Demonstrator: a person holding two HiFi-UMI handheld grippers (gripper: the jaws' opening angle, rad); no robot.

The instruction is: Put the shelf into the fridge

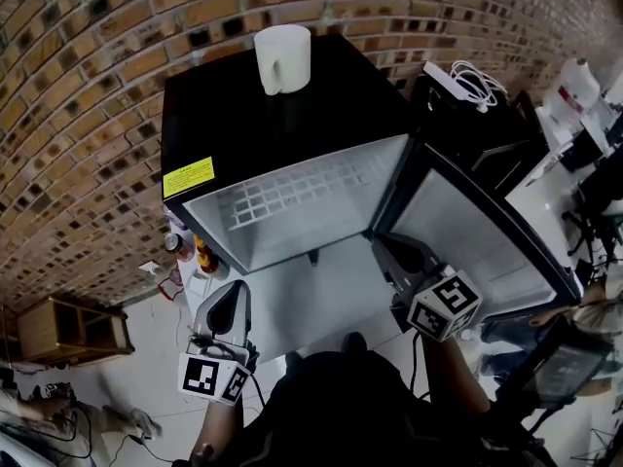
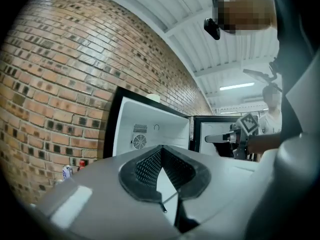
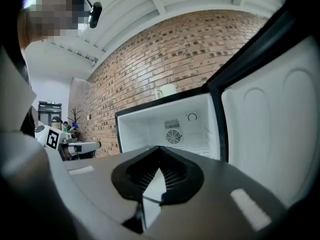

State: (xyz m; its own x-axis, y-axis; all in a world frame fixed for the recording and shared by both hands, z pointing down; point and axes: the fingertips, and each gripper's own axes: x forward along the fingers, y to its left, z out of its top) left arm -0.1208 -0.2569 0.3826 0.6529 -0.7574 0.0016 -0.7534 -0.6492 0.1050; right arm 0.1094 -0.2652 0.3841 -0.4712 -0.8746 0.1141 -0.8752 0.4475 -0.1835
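The black mini fridge (image 1: 243, 115) stands against the brick wall with its door (image 1: 477, 236) swung open to the right. Inside it the white wire shelf (image 1: 292, 197) lies flat across the white interior; in the right gripper view its wires (image 3: 197, 146) show below the fan. My left gripper (image 1: 226, 305) hangs in front of the fridge, low on the left, shut with nothing in it (image 2: 161, 166). Just before the door hinge, my right gripper (image 1: 391, 253) is also shut and holds nothing (image 3: 159, 176). Neither touches the shelf.
A white mug (image 1: 282, 58) stands on the fridge top. A white charger with its cable (image 1: 465, 84) lies on a black unit behind the door. Cans and bottles (image 1: 190, 251) stand on the floor left of the fridge. A wooden rack (image 1: 68, 329) sits far left.
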